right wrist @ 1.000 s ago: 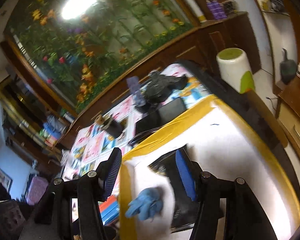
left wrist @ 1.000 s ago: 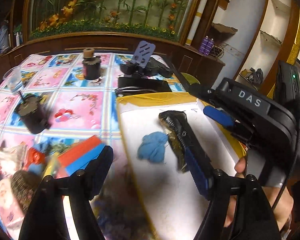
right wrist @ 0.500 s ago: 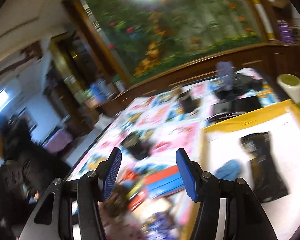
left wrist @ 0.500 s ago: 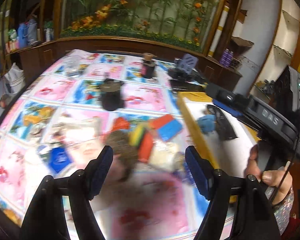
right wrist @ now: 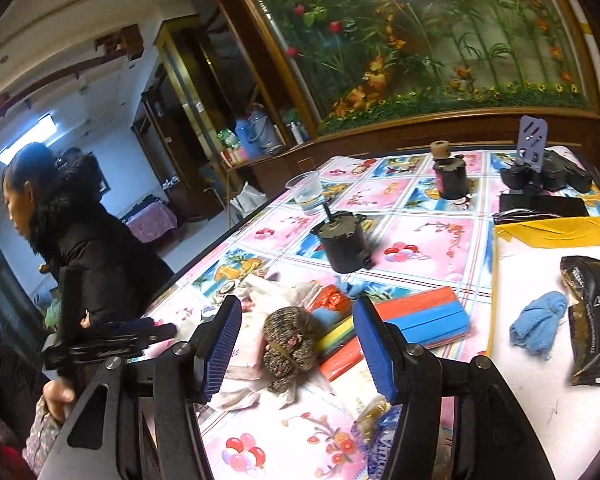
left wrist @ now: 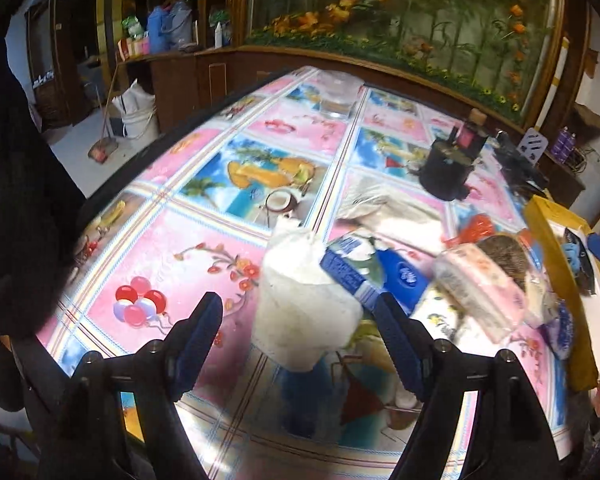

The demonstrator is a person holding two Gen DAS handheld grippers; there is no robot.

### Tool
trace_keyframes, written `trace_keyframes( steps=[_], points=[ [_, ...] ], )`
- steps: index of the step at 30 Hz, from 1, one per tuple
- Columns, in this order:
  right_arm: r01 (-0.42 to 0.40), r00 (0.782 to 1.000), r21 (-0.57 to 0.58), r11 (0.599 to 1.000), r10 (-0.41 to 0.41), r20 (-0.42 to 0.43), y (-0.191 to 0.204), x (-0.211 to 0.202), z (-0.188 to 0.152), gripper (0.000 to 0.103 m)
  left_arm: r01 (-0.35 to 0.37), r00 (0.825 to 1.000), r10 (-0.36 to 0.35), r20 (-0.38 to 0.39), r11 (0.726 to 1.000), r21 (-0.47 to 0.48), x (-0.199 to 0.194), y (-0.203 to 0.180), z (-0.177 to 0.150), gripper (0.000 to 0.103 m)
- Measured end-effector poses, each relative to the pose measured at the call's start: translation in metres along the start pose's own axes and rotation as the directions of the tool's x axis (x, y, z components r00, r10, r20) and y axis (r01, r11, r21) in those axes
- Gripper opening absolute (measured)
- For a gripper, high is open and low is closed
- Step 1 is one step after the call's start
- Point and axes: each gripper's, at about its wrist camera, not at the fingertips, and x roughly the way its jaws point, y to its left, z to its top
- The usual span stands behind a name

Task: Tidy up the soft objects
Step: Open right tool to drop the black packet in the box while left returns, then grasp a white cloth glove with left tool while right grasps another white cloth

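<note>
Blue-padded jaws of the left gripper stand wide, having just opened further, around a white bagged bundle without pressing it. Beyond it lie a blue-and-white pack and a pink pack on the flowered tablecloth. The right gripper stands partly open and empty above a brown knitted ball; farther right, a blue cloth rests on the white board.

Black gripper frames, silver screws; ribbed blue pads; possibly floral sleeve.
</note>
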Motion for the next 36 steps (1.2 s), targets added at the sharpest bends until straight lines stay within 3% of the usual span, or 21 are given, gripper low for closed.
trace_keyframes(
  steps=[3,6,7,9,10,13,17,21,26,27,28,30,32,35,36],
  points=[
    [-0.031,0.999,-0.026,0.999,0.031,-0.010,0.006,0.001,-0.001,0.065,-0.007,0.999,0.007,-0.053,1.000,-0.006,0.016,0.004,-0.002,0.077],
    [-0.076,0.997,-0.053,0.996,0.075,-0.025,0.014,0.005,-0.003,0.067,-0.009,0.994,0.007,-0.106,1.000,-0.014,0.032,0.006,-0.004,0.045],
    [-0.096,0.995,-0.065,0.993,0.094,-0.031,0.017,0.007,-0.004,0.067,-0.019,0.996,0.019,-0.089,1.000,-0.006,0.031,0.004,-0.005,0.033],
    [-0.145,0.989,-0.093,0.985,0.141,-0.049,0.026,0.008,-0.007,0.069,0.002,0.996,-0.002,-0.093,1.000,0.002,0.030,0.001,-0.005,0.018],
    [-0.184,0.982,-0.113,0.977,0.177,-0.067,0.031,0.010,-0.009,0.074,-0.009,0.997,0.010,-0.081,1.000,0.004,0.028,0.000,-0.006,0.015],
    [-0.287,0.954,-0.195,0.938,0.260,-0.152,0.054,0.019,-0.021,0.079,0.011,0.998,-0.011,-0.062,1.000,0.002,0.018,0.003,-0.005,0.014],
    [-0.343,0.921,-0.253,0.904,0.271,-0.279,0.082,0.043,-0.046,0.079,0.037,0.999,-0.037,0.015,0.999,-0.007,-0.011,0.013,0.000,0.014],
    [-0.259,0.927,-0.276,0.926,0.157,-0.342,0.087,0.071,-0.060,0.079,0.076,0.995,-0.075,0.060,0.997,-0.025,-0.031,0.018,0.005,0.014],
    [-0.113,0.934,-0.248,0.962,0.018,-0.357,0.077,0.103,-0.061,0.079,0.104,0.993,-0.103,0.065,0.994,-0.014,-0.031,0.010,0.003,0.014],
    [-0.090,0.935,-0.231,0.969,0.003,-0.354,0.073,0.107,-0.059,0.074,0.108,0.992,-0.107,0.060,0.994,-0.012,-0.030,0.009,0.002,0.014],
    [-0.087,0.930,-0.204,0.975,0.006,-0.369,0.070,0.113,-0.060,0.058,0.110,0.993,-0.109,0.054,0.994,-0.008,-0.028,0.007,0.001,0.014],
    [-0.103,0.912,-0.177,0.979,0.021,-0.411,0.067,0.119,-0.062,0.043,0.114,0.992,-0.114,0.047,0.994,0.000,-0.026,0.004,-0.001,0.014],
    [-0.124,0.913,-0.172,0.977,0.044,-0.406,0.068,0.115,-0.062,0.025,0.119,0.992,-0.119,0.044,0.993,0.003,-0.025,0.002,-0.003,0.014],
    [-0.152,0.925,-0.162,0.975,0.083,-0.370,0.070,0.102,-0.057,0.018,0.128,0.991,-0.128,0.044,0.992,0.003,-0.025,-0.001,-0.004,0.014],
    [-0.191,0.930,-0.143,0.971,0.133,-0.344,0.070,0.095,-0.053,0.018,0.130,0.990,-0.130,0.047,0.991,0.005,-0.026,-0.003,-0.004,0.014]
  ],
)
